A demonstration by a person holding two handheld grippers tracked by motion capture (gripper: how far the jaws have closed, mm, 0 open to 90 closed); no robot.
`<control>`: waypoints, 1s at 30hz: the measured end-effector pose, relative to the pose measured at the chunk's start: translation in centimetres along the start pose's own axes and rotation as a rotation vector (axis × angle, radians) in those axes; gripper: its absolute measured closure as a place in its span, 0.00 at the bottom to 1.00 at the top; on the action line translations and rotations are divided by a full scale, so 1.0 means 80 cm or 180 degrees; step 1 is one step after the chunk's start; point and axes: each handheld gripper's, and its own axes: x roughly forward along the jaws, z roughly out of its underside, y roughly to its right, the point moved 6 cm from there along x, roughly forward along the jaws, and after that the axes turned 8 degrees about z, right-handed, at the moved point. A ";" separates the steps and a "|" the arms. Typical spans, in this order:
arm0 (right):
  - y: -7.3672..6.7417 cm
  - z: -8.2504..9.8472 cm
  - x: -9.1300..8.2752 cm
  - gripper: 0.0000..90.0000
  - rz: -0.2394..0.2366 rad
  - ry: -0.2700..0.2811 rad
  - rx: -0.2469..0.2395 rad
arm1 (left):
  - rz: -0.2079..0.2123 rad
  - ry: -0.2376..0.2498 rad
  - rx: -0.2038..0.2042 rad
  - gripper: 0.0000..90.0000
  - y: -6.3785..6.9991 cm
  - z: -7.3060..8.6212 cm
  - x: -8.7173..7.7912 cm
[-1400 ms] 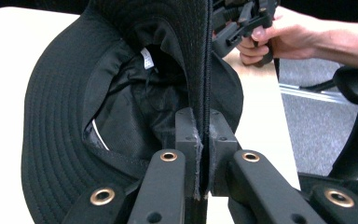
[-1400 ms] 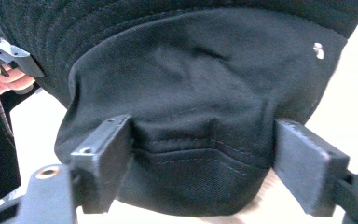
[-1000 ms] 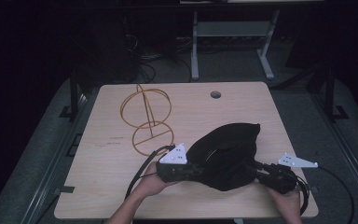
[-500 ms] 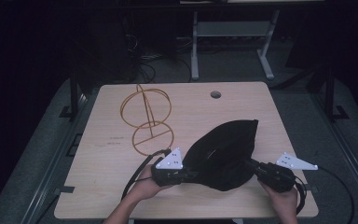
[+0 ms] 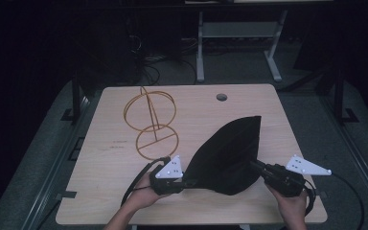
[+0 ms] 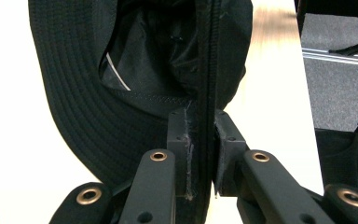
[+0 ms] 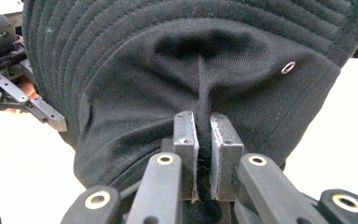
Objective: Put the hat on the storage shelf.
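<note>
So both claws are clamped on the black hat (image 5: 230, 153), lower middle of the high view: left claw (image 6: 200, 154) pinches the brim edge, right claw (image 7: 203, 144) a fold of the crown. Gold wire stand (image 5: 151, 122) sits upper left on the table (image 5: 100, 191).

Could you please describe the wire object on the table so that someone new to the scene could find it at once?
Start at the light wooden table in the high view and go to its far left part, beyond the left gripper. There stands the wire stand, two orange-gold rings joined by a rod. Unlike the soft black hat beside it, it is thin, open and rigid.
</note>
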 end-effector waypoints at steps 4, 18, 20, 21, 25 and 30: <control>-0.001 -0.003 -0.002 0.92 0.0003 0.0005 -0.0014 | -0.0016 0.0009 0.0009 0.85 0.001 -0.001 -0.004; -0.001 -0.021 -0.008 0.92 0.0002 0.0051 -0.0092 | -0.0081 -0.0049 0.0048 0.79 0.003 0.003 -0.012; 0.000 -0.026 -0.009 0.92 0.0004 0.0064 -0.0118 | -0.0084 -0.0043 0.0049 0.78 0.003 0.003 -0.015; 0.000 -0.026 -0.009 0.92 0.0004 0.0064 -0.0118 | -0.0084 -0.0043 0.0049 0.77 0.003 0.003 -0.015; -0.001 -0.036 -0.012 0.92 0.0004 0.0066 -0.0168 | -0.0088 -0.0039 0.0025 0.74 0.005 0.005 -0.017; -0.002 -0.045 -0.014 0.92 0.0007 0.0081 -0.0241 | -0.0119 -0.0023 0.0017 0.73 0.005 0.009 -0.023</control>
